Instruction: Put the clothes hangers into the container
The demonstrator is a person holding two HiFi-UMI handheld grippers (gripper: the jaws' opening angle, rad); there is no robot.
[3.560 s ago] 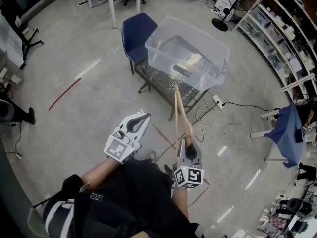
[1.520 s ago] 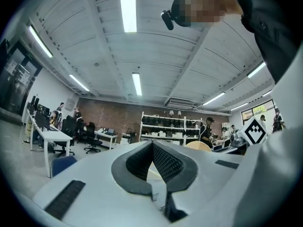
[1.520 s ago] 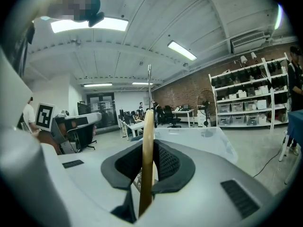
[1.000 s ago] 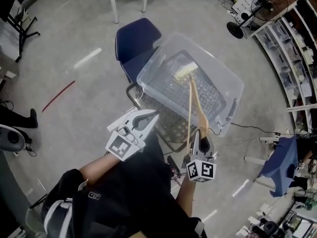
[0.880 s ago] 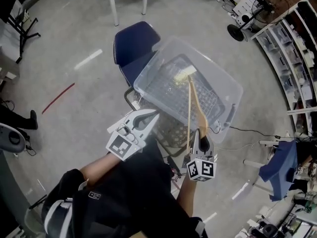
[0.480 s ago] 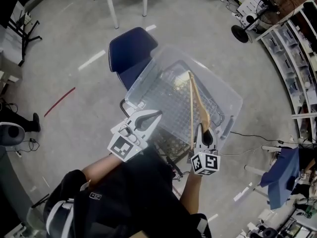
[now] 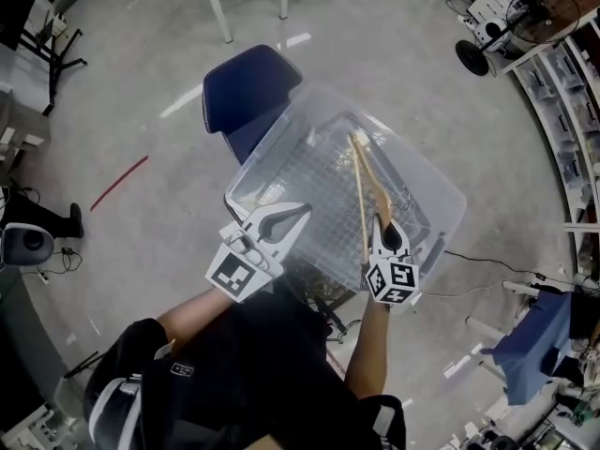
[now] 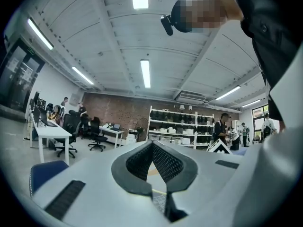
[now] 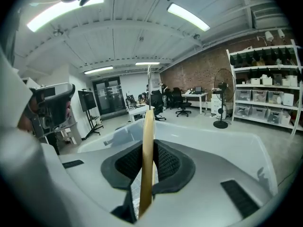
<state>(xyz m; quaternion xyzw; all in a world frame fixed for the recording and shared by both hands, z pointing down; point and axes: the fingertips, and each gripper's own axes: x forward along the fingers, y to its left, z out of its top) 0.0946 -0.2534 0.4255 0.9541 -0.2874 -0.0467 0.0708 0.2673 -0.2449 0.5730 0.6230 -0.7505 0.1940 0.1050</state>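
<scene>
Your right gripper (image 7: 384,231) jaws pinch the hanger (image 7: 360,186) by its end to reach over the container (image 7: 272,137); left gripper (image 7: 292,216) jaws are pressed together, empty, idle.

Blue chair (image 7: 246,87), storage shelves (image 7: 562,82)

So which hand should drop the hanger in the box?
The right one. The right gripper is clamped on the wooden hanger, which reaches out over the clear container. The left gripper is shut on nothing, at the container's near edge.
</scene>
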